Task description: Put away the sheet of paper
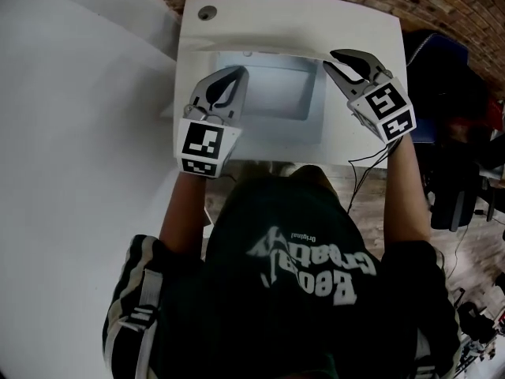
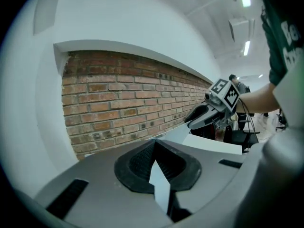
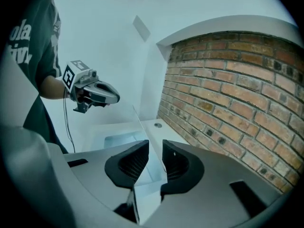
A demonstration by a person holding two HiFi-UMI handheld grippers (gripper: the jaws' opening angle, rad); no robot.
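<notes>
**Sheet lifted off the table, not yet put away**

You hold the sheet of paper in the air at the centre of the frame, stretched between your 2 grippers above the white table. Your left gripper has its fingers pressed together on the sheet's left edge, so it carries the paper. Your right gripper, at the upper right, has its fingers spread. The sheet's right edge runs through the gap, but the pads do not clamp it. I judge the pick-up done and the putting away all to do, since the paper lies in no tray, drawer or folder. A paler rectangle shows on the table beneath the sheet; I cannot tell whether it is a tray or a recess. What is left is to carry the sheet to its place on 1 grip, lay it down and let go.
</notes>
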